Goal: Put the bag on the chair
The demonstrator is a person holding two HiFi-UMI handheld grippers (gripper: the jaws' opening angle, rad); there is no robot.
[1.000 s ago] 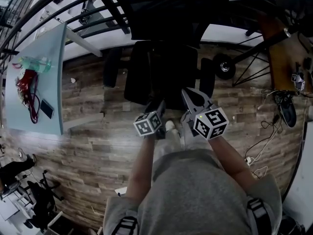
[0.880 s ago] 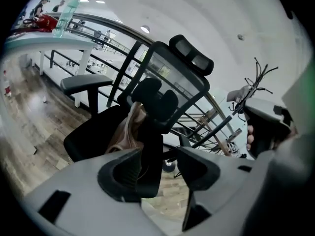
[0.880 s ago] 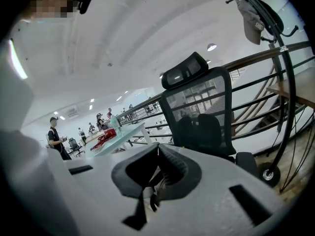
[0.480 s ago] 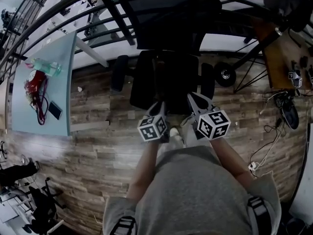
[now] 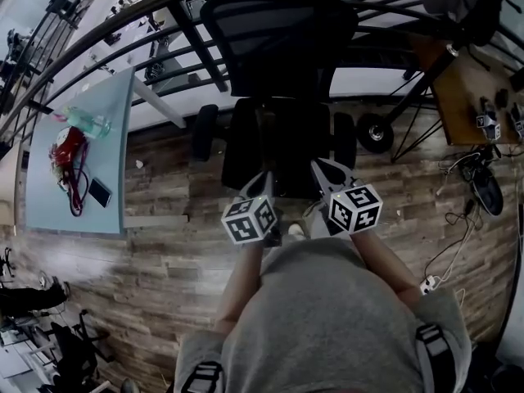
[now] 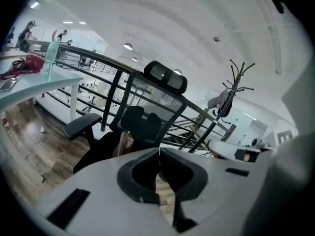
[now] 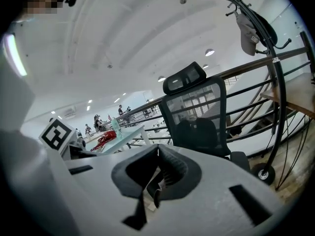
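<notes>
The red bag [image 5: 67,148] lies on a pale table [image 5: 49,207] at the far left, beside a clear bottle [image 5: 86,124] and a phone [image 5: 99,192]. A black office chair [image 5: 282,142] stands straight ahead with nothing on its seat. Both grippers hover in front of the person's torso, short of the chair and far from the bag. My left gripper [image 6: 158,154] is closing; its tips meet with nothing between them. My right gripper [image 7: 158,152] is shut and holds nothing. The bag [image 6: 30,63] shows at the left gripper view's left edge and, small, as the bag [image 7: 102,139] in the right gripper view.
A dark railing [image 5: 164,43] runs behind the chair. A wooden desk [image 5: 479,88] with small devices stands at the right, with cables [image 5: 458,219] on the floor below it. A coat stand [image 7: 256,23] rises to the chair's right. Wood flooring [image 5: 164,244] lies between table and chair.
The head view has shifted: the table with the bag and the chair sit a little further right in it. Both grippers stay close together in front of the torso.
</notes>
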